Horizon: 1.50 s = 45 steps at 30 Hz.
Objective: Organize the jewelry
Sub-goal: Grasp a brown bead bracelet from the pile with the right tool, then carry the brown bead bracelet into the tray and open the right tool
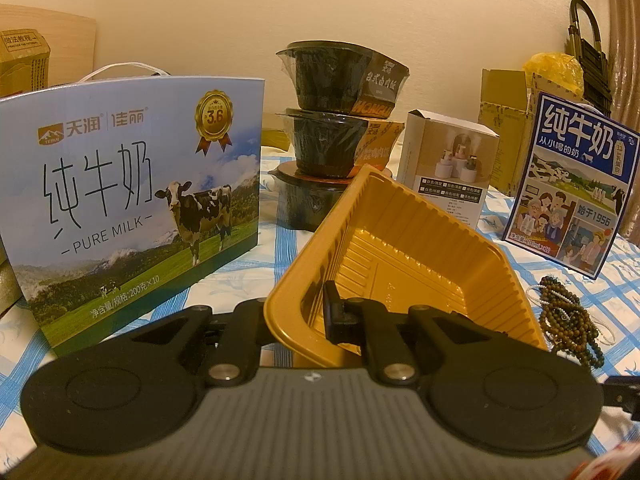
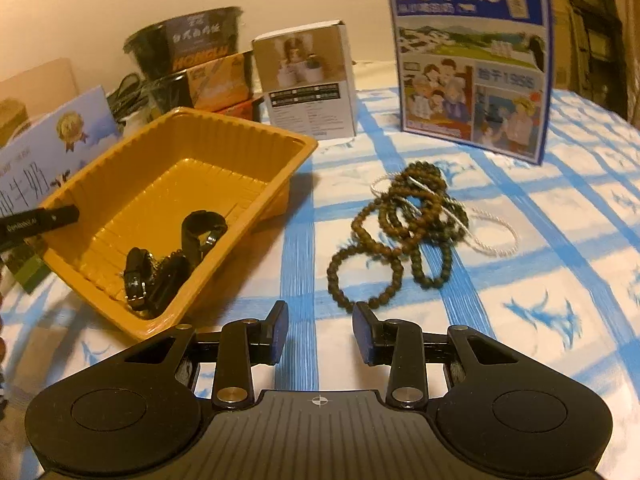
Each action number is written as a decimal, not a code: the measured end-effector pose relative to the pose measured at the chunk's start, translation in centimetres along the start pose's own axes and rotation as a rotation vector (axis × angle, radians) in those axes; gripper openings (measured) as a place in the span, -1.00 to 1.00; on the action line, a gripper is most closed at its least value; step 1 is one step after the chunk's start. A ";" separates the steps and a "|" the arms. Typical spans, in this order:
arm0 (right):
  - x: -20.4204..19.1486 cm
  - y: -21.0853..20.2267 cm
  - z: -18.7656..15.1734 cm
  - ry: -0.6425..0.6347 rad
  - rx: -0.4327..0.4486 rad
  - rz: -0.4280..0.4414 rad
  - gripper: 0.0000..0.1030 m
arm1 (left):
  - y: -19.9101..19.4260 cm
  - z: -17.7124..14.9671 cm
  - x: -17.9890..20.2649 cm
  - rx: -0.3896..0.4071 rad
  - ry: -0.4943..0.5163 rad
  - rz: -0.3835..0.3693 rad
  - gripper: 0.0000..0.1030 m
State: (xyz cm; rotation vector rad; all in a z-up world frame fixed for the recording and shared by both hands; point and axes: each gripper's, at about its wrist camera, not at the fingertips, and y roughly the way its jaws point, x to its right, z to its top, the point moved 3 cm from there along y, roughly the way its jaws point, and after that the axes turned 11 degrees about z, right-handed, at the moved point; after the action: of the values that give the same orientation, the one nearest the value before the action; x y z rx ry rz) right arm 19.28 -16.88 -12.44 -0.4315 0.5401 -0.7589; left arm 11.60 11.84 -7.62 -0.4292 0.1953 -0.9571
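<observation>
Several bead strands (image 2: 404, 232) tangled; my half-open, empty right gripper (image 2: 320, 332) may drag all. Left gripper (image 1: 316, 316) clamps tray (image 2: 224, 128).

The left gripper (image 1: 316, 312) is closed tight on the near wall of a yellow tray (image 1: 400, 240). One black finger (image 1: 334, 312) sits inside the tray and the other is hidden behind the wall. The tray is tipped up, so its far corner points high. It hangs over a cloth (image 1: 280, 248) with blue and white squares. A big milk box (image 1: 132, 200) with a cow on it stands to the left. Behind the tray is a stack of black bowls (image 1: 336, 120). A small white box (image 1: 448, 168) and a blue milk carton (image 1: 576, 184) stand to the right. A pile of brown bead strings (image 1: 568, 316) lies on the cloth, just beside the tray.
</observation>
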 end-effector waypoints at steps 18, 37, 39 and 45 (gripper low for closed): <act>0.9 6.0 1.9 -0.095 -0.103 -0.062 -0.62 | 0.0 0.0 0.0 -0.002 -0.001 -0.001 -0.78; 0.3 2.6 1.6 0.012 -0.052 0.051 -0.87 | 0.1 0.0 0.0 -0.003 -0.002 -0.001 -0.79; 0.0 2.0 1.3 0.018 -0.058 0.060 -0.87 | 0.1 0.1 0.0 -0.003 -0.001 -0.001 -0.79; -0.1 0.2 0.2 0.097 -0.044 0.097 -0.87 | 0.2 0.0 0.0 -0.003 -0.001 -0.001 -0.79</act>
State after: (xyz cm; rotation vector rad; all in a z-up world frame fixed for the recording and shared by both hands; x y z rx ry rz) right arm 19.44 -16.65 -12.41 -0.4078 0.6648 -0.6785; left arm 11.73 11.98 -7.66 -0.4321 0.1954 -0.9577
